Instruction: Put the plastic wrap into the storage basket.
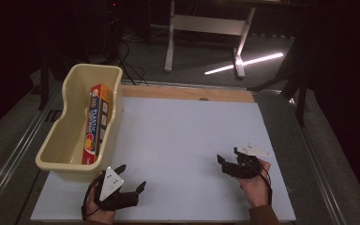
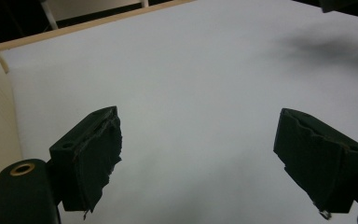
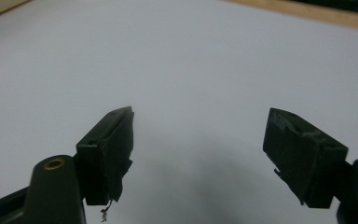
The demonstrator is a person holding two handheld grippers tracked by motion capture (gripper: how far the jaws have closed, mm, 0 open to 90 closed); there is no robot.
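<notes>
Cream plastic forms the bin (image 1: 70, 136) that is set at the left edge of the white table top (image 1: 183, 140). A long box of plastic wrap (image 1: 96, 123) is leaned inside it against the bin's right wall, one end up toward the far rim. The left gripper (image 1: 132, 176) is held over the near left corner of the table, just beside the bin's near end and apart from it. Its jaws are spread wide with nothing between them, and bare white surface is seen past its black pads (image 2: 93, 154). The right gripper (image 1: 228, 156) is held low over the near right part of the table, well apart from the bin. Its jaws are likewise parted and empty.
</notes>
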